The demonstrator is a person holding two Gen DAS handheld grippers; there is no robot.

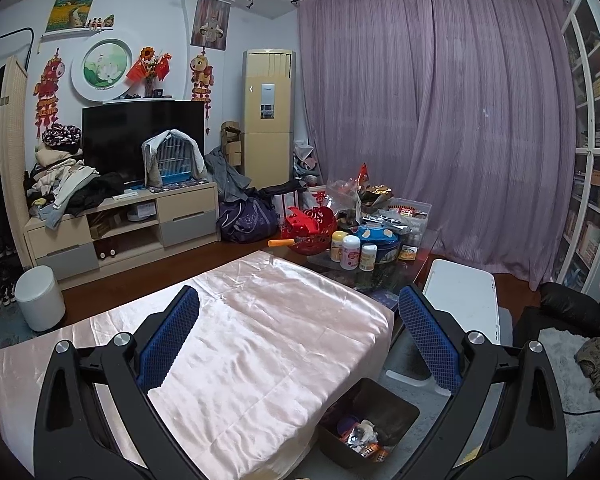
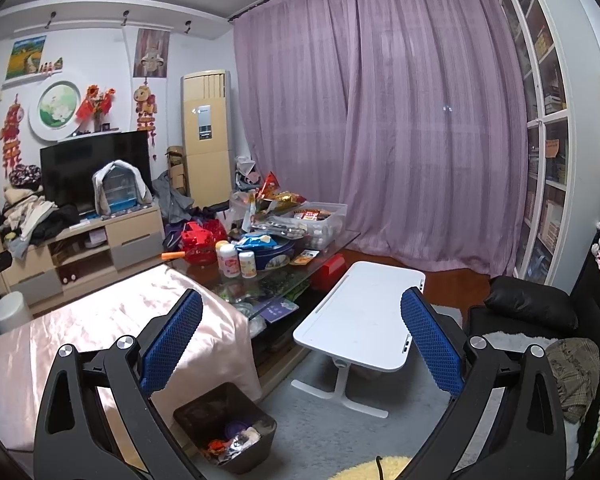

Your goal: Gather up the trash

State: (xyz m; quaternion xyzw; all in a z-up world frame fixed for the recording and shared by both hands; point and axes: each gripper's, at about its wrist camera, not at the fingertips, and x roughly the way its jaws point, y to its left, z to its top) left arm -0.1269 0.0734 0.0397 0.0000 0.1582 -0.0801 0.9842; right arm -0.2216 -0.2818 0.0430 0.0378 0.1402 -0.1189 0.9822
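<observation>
A dark brown trash bin [image 1: 370,422] stands on the grey rug beside the table, holding crumpled wrappers and small scraps [image 1: 362,436]. In the right wrist view the same bin [image 2: 226,426] sits low and left of centre. My left gripper [image 1: 298,304] hangs open above the pink satin cloth [image 1: 260,340] that covers the table, with nothing between its blue pads. My right gripper [image 2: 302,306] is open too, raised over the gap between the table and the white lap desk [image 2: 360,316], and holds nothing. The cloth's top is bare.
Beyond the cloth a glass coffee table [image 2: 340,242] is crowded with jars, a blue tin, snack bags and a red basket. A white round bin [image 1: 40,298] stands at left by the TV cabinet [image 1: 120,228]. A black sofa [image 2: 532,308] is at right, purple curtains behind.
</observation>
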